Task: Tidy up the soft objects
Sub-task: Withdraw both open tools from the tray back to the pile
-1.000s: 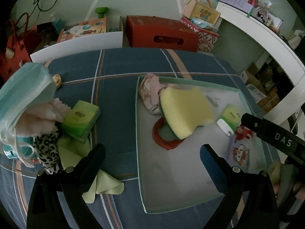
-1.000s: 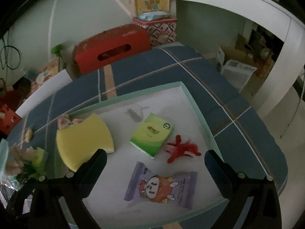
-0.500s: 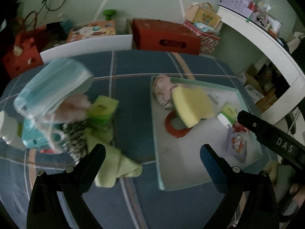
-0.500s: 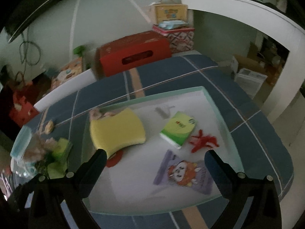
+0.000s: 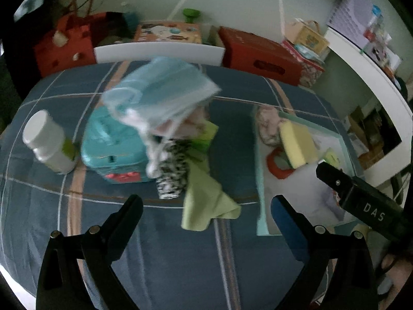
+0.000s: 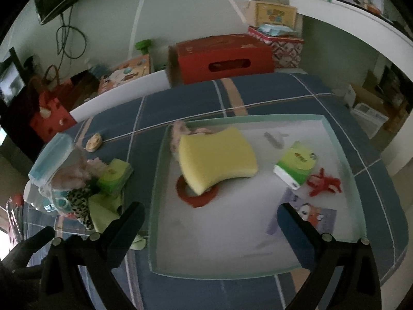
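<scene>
A pale green tray (image 6: 343, 139) on the blue plaid table holds a yellow sponge (image 6: 216, 159), a pink cloth (image 6: 180, 129), a red ring (image 6: 196, 199), a green tissue pack (image 6: 296, 161), a red toy (image 6: 324, 183) and a purple snack packet (image 6: 322, 215). My right gripper (image 6: 210, 222) hangs open over the tray's near side, empty. Left of the tray (image 5: 260, 180) lies a pile: a light green cloth (image 5: 206, 201), a leopard-print cloth (image 5: 173, 170), a blue face mask (image 5: 160, 93) and a second tissue pack (image 6: 113, 175). My left gripper (image 5: 206, 214) is open just in front of the green cloth.
A teal box (image 5: 113, 147) and a white bottle (image 5: 49, 142) stand left of the pile. A small tan object (image 6: 93, 142) lies further back. A red box (image 6: 219, 56), a white chair back (image 5: 157, 51) and a white curved desk (image 5: 374, 82) lie beyond the table.
My left gripper has swung left from the tray to face the pile of cloths. My right gripper has pulled back and risen, showing more of the tray and table.
</scene>
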`<action>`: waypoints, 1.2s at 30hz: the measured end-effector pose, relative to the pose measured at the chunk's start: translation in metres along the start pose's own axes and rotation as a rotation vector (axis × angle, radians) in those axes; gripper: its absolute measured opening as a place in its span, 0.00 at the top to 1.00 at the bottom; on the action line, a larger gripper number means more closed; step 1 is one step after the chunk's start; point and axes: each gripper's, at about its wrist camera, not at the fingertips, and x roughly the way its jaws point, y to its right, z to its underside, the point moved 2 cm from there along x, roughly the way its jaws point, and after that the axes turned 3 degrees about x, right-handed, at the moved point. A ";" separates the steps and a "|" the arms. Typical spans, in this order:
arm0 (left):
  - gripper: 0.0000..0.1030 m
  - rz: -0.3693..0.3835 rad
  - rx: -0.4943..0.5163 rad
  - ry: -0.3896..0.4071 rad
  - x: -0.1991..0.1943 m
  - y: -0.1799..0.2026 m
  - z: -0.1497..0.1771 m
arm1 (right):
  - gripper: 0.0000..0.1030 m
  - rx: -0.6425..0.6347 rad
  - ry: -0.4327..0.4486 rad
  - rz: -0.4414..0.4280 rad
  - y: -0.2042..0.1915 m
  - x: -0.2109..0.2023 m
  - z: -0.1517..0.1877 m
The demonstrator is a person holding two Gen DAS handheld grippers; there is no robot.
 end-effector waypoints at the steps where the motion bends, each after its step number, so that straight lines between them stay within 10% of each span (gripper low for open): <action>1: 0.04 0.002 -0.015 0.000 -0.001 -0.006 0.001 | 0.00 -0.011 -0.003 -0.009 -0.006 0.001 0.001; 19: 0.04 -0.082 -0.262 0.005 -0.013 -0.106 0.018 | 0.00 -0.146 -0.066 -0.128 -0.086 0.019 0.022; 36: 0.04 -0.077 -0.332 0.115 -0.032 -0.118 -0.013 | 0.00 -0.123 0.051 -0.117 -0.107 0.013 -0.021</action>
